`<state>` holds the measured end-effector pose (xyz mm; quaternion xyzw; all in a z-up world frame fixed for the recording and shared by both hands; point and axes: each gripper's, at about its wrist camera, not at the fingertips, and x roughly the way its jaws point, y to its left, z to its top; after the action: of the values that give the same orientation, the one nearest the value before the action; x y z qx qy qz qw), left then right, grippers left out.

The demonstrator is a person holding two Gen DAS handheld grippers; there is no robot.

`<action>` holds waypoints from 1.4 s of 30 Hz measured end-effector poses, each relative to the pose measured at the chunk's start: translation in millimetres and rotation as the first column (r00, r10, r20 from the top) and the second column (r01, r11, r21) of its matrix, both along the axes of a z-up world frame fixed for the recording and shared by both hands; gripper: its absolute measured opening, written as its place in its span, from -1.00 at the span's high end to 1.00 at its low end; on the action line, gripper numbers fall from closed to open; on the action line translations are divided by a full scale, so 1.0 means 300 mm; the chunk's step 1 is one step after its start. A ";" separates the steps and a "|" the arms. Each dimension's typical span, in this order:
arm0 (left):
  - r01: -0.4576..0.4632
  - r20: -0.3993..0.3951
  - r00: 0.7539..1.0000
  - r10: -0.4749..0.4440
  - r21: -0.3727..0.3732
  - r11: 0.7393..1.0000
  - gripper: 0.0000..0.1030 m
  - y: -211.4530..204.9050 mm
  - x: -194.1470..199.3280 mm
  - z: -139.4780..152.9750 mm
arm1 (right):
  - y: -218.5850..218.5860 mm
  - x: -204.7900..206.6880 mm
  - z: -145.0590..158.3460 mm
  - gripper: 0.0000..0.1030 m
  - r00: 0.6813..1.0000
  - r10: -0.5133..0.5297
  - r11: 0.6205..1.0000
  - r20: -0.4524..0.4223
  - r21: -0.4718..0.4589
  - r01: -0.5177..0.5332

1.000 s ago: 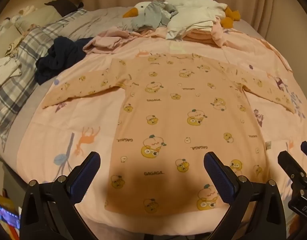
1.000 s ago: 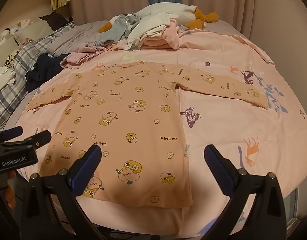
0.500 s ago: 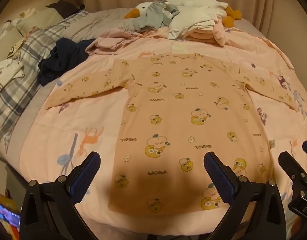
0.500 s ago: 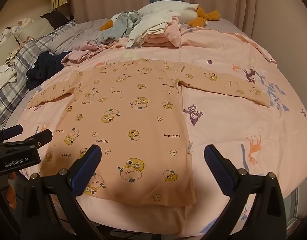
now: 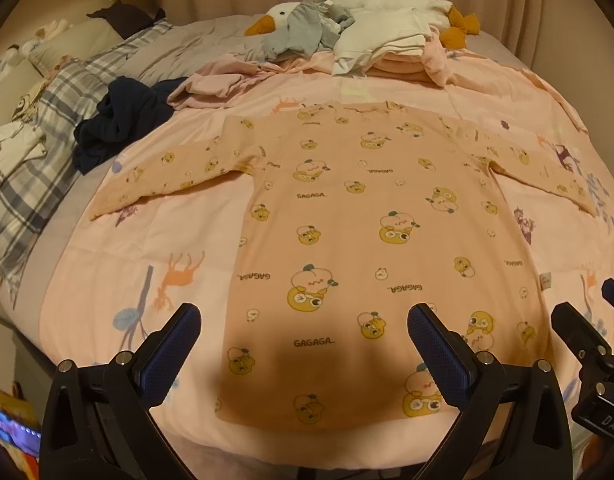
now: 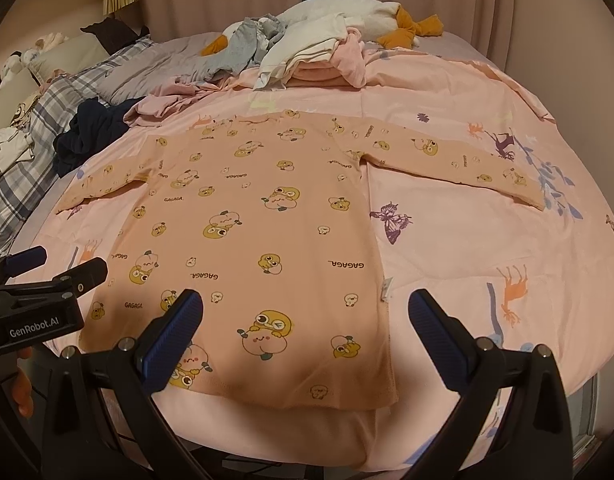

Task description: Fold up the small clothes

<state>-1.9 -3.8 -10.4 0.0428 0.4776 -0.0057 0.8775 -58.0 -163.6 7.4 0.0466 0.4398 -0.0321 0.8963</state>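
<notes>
A peach long-sleeved shirt with yellow cartoon prints (image 5: 371, 240) lies flat on the pink bedspread, sleeves spread to both sides, hem toward me. It also shows in the right wrist view (image 6: 259, 240). My left gripper (image 5: 303, 320) is open and empty, hovering above the hem. My right gripper (image 6: 307, 308) is open and empty above the shirt's right hem corner. The right gripper (image 5: 591, 312) shows at the right edge of the left wrist view, and the left gripper (image 6: 57, 262) at the left edge of the right wrist view.
A pile of clothes with a plush goose (image 5: 347, 36) lies at the far side of the bed. A dark navy garment (image 5: 119, 120) and a plaid blanket (image 5: 39, 148) lie at the left. The bed's front edge (image 6: 287, 432) runs just below the hem.
Both grippers have drawn slightly back and up from the shirt; the shirt sits a little lower in both views. Nothing was grasped.
</notes>
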 end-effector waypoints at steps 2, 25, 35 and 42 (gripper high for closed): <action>-0.001 0.001 1.000 0.001 0.000 1.000 -0.98 0.000 0.000 0.000 | 0.001 -0.001 -0.001 -1.00 1.000 0.000 1.000 -0.001 -0.001 0.000; 0.003 -0.007 1.000 -0.003 0.004 1.000 -0.98 -0.005 -0.004 -0.007 | 0.006 -0.006 -0.008 -1.00 1.000 -0.002 1.000 -0.003 0.002 0.002; 0.002 -0.008 1.000 -0.002 0.004 1.000 -0.98 -0.004 -0.004 -0.007 | 0.010 -0.009 -0.016 -1.00 1.000 -0.002 1.000 -0.006 0.002 0.002; 0.003 -0.008 1.000 -0.003 0.004 1.000 -0.98 -0.004 -0.004 -0.007 | 0.012 -0.011 -0.017 -1.00 1.000 -0.003 1.000 -0.006 0.003 0.003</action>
<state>-3.0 -5.0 -12.3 0.0455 0.4809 -0.0063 0.8756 -61.3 -159.8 2.4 0.0484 0.4426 -0.0327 0.8948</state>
